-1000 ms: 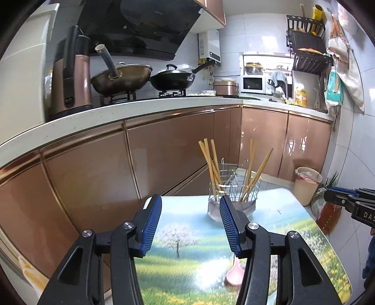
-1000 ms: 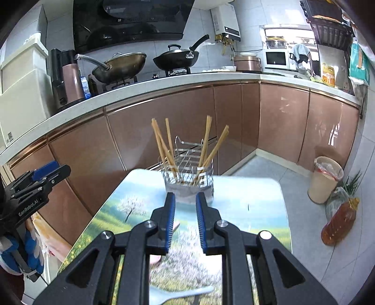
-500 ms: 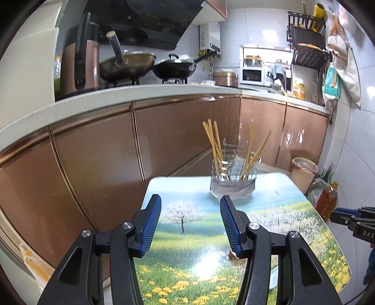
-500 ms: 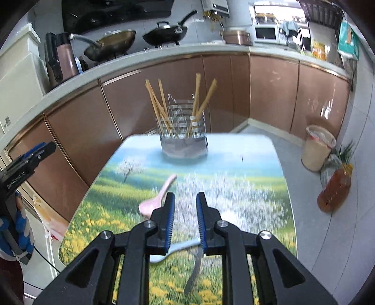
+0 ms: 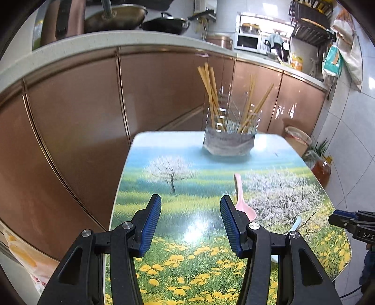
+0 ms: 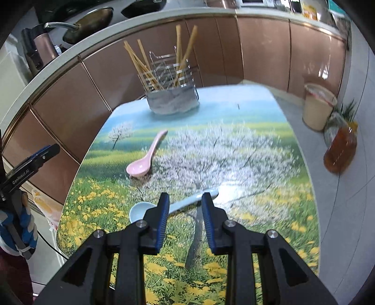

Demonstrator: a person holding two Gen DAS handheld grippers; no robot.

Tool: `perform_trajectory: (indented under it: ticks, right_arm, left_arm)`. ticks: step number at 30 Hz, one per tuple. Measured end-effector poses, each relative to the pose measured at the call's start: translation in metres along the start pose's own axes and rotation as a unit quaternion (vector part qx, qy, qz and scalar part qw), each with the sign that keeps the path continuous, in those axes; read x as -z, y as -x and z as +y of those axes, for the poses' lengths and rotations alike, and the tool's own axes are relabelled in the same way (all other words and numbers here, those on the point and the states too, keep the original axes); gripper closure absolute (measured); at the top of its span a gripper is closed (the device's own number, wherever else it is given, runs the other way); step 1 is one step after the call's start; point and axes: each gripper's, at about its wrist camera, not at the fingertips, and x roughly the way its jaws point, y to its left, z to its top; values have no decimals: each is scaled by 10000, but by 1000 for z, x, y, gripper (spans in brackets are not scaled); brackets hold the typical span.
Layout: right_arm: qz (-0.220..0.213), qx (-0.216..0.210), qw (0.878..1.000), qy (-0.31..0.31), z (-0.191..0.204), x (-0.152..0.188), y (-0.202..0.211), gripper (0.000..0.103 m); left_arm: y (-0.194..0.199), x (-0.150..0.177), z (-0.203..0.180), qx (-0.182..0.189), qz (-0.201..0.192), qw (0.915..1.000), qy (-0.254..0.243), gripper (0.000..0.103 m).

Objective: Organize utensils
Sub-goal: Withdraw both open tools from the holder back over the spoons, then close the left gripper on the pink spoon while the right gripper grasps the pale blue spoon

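Note:
A wire utensil holder (image 5: 229, 138) (image 6: 172, 93) with several wooden chopsticks stands at the far end of a table with a meadow picture (image 5: 187, 169) (image 6: 246, 145). A pink spoon (image 5: 241, 199) (image 6: 146, 157) lies mid-table. A pale blue spoon (image 6: 178, 206) (image 5: 295, 224) lies nearer me. My left gripper (image 5: 190, 223) is open and empty above the near left of the table. My right gripper (image 6: 185, 206) is open, its jaws standing either side of the blue spoon's handle, above it.
Brown cabinets and a counter with pans (image 5: 117, 16) run behind the table. A waste bin (image 6: 318, 108) and an oil bottle (image 6: 341, 150) stand on the floor to the right. The left gripper shows at the left edge of the right wrist view (image 6: 30, 164).
Both grippers have pulled back and tilted down toward the table. The right gripper has opened wider and now hangs over the blue spoon. Both spoons have come into view.

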Motion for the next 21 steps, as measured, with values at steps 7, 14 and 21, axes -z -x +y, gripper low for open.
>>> perform_trajectory:
  ticks: [7, 14, 21]
  right_arm:
    - [423, -227, 9984, -300, -3, 11, -27, 76]
    - [806, -505, 9919, -840, -11, 11, -60, 76]
    - [1011, -624, 9855, -1211, -22, 5, -88, 76]
  left_arm:
    - [-29, 2, 5, 66, 416, 9991, -7, 51]
    - [-55, 2, 7, 161, 686, 9975, -21, 51]
    - [-83, -4, 4, 274, 916, 9954, -82, 51]
